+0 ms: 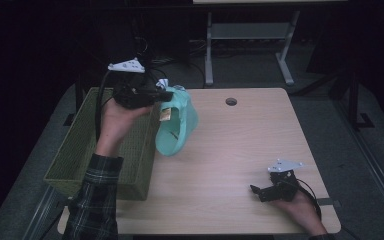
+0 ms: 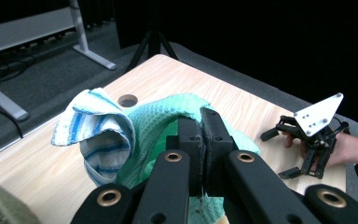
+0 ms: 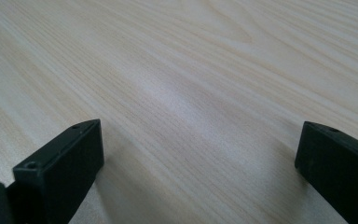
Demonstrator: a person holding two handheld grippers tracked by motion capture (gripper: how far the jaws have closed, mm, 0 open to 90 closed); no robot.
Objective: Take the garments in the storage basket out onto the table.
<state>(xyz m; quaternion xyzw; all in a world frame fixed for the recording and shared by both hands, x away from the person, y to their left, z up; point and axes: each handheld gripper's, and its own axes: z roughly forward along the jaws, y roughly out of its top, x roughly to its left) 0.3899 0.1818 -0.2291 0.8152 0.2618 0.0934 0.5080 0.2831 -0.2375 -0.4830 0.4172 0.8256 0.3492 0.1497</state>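
A mint-green cloth [image 1: 177, 125] hangs above the table's left side beside the basket, pinched at its top by my left gripper [image 1: 166, 95], which is shut on it. In the left gripper view the closed jaws bite the green cloth [image 2: 158, 126], and a blue-and-white striped cloth [image 2: 100, 135] is bunched with it at the left. My right gripper [image 1: 260, 191] rests low over the table near the front right corner, jaws wide open with nothing between them; in the right gripper view its gripper [image 3: 200, 158] frames bare wood.
An olive woven basket [image 1: 75, 155] stands along the table's left edge. The light wooden table [image 1: 240, 145] has a round cable hole [image 1: 231, 101] at the back. A desk frame stands on the floor beyond.
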